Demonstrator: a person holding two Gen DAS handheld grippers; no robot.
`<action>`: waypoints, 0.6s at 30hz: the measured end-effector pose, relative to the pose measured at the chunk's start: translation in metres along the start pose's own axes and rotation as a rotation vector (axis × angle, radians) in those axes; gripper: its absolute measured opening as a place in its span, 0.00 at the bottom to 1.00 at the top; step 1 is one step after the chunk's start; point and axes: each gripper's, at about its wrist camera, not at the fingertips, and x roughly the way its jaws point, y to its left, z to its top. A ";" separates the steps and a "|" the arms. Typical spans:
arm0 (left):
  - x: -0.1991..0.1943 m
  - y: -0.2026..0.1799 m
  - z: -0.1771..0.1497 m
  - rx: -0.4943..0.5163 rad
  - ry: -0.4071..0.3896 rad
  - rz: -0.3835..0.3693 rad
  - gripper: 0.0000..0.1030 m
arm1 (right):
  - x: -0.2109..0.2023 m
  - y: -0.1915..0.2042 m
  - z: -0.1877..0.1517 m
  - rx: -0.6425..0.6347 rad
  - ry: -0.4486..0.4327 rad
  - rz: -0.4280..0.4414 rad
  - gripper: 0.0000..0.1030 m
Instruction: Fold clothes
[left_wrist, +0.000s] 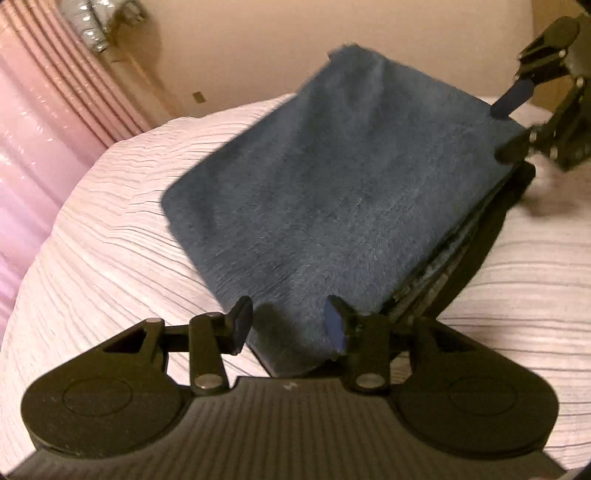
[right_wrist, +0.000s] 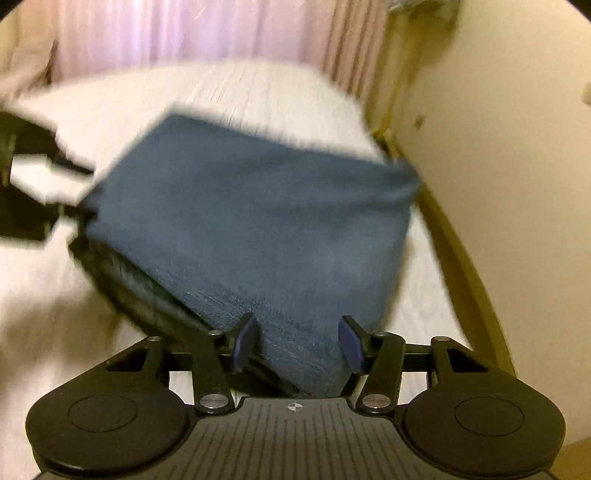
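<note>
A folded dark blue fleece garment lies as a thick rectangle on the bed, its stacked layers showing along one side. My left gripper is open, its fingers standing either side of the garment's near corner. Over the far right corner my right gripper is open as well. In the blurred right wrist view the garment fills the middle. There my right gripper straddles its near corner, and my left gripper sits open at the left corner.
The bed has a white ribbed cover. A pink curtain hangs beyond it, also in the right wrist view. A beige wall and a wooden strip border the bed's right side.
</note>
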 end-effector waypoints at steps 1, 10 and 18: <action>0.000 -0.001 0.002 0.003 0.004 0.003 0.37 | 0.004 0.002 -0.003 -0.019 0.002 -0.001 0.51; -0.032 0.006 0.004 -0.151 0.062 0.046 0.73 | -0.027 -0.007 0.000 0.165 0.035 0.065 0.52; -0.074 -0.020 -0.023 -0.478 0.181 0.066 0.89 | -0.066 -0.001 -0.026 0.389 0.070 0.143 0.87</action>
